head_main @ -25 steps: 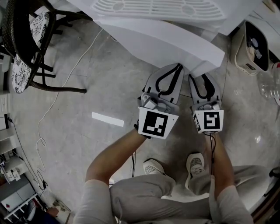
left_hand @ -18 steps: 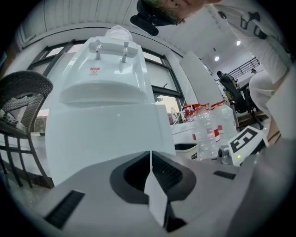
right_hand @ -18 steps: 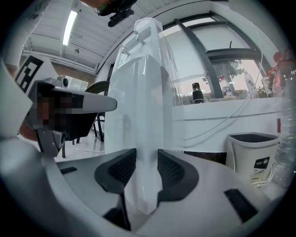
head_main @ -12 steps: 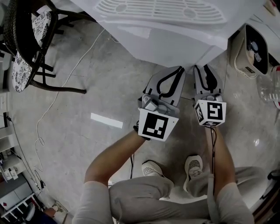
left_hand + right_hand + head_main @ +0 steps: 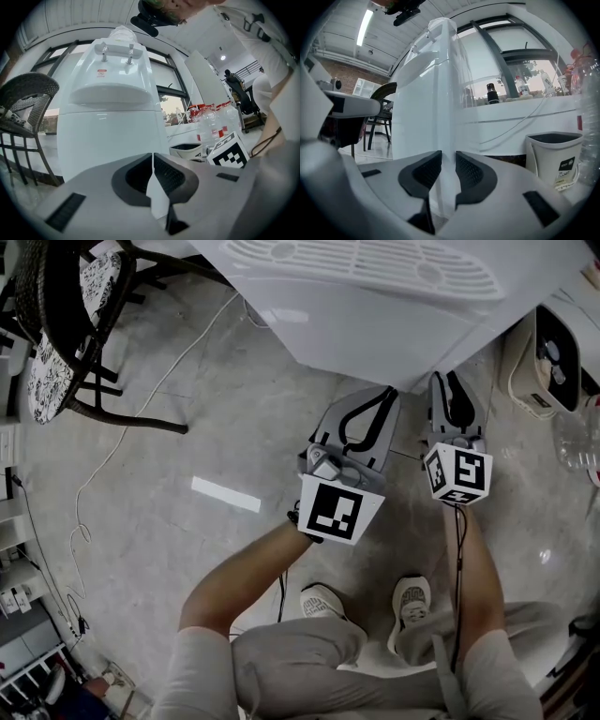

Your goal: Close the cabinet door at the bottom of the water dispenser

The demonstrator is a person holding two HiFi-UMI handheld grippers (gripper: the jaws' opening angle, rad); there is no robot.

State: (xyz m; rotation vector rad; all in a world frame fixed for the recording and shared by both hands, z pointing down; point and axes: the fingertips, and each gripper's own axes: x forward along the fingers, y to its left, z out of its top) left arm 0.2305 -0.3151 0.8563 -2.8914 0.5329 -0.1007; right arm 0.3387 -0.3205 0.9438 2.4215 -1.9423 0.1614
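So, nearest me, my left gripper (image 5: 382, 395) has its jaws pressed together on nothing. It is aimed level at the white front, just as it was a second ago. My right gripper (image 5: 450, 382) is the one that has changed. A second ago its jaws stood wide; now they are closing, roughly halfway in, with a white upright edge lined up in the gap between the pads. I see a sliver of space on either side of that edge, so I don't count it as gripped.

That gripper has also slid forward along with the cabinet door (image 5: 394, 348). A second ago the door jutted out toward my feet at an angle. Now it lies nearly flat against the base of the water dispenser (image 5: 110, 93), with my right gripper's tips at its free edge by the right corner.

I judge the closing almost done, with only a last press needed to seat the door. I can't tell whether it has latched. Beyond, the chair (image 5: 56, 334) and the bin (image 5: 555, 154) stand well apart from the door.
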